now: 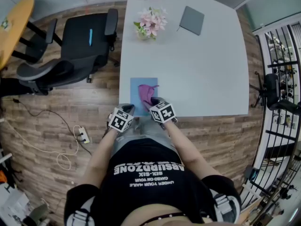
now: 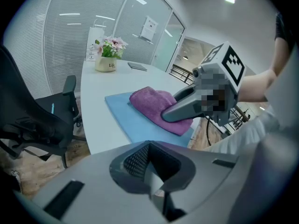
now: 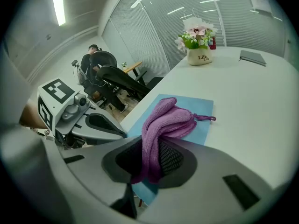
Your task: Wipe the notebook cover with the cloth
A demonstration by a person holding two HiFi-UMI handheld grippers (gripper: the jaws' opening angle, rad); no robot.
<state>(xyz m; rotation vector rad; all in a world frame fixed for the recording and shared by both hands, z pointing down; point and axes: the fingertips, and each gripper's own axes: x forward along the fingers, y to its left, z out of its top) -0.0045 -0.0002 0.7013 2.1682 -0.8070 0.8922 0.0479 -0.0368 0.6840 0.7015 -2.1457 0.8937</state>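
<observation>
A light blue notebook (image 1: 139, 89) lies flat at the near edge of the white table (image 1: 202, 74). A bunched purple cloth (image 1: 148, 93) rests on its right half. My right gripper (image 1: 152, 102) is shut on the cloth's near end, and the cloth (image 3: 166, 120) runs from between its jaws out onto the notebook (image 3: 202, 108). My left gripper (image 1: 128, 108) hovers at the table edge just left of the notebook's near corner, jaws shut with nothing between them. In the left gripper view the cloth (image 2: 152, 101) sits on the notebook (image 2: 133, 120) under the right gripper (image 2: 187, 107).
At the table's far side stand a pot of pink flowers (image 1: 150, 23) and a grey notebook (image 1: 192, 20). A black office chair (image 1: 77, 48) is on the wooden floor to the left, beside a power strip (image 1: 83, 135) with cables.
</observation>
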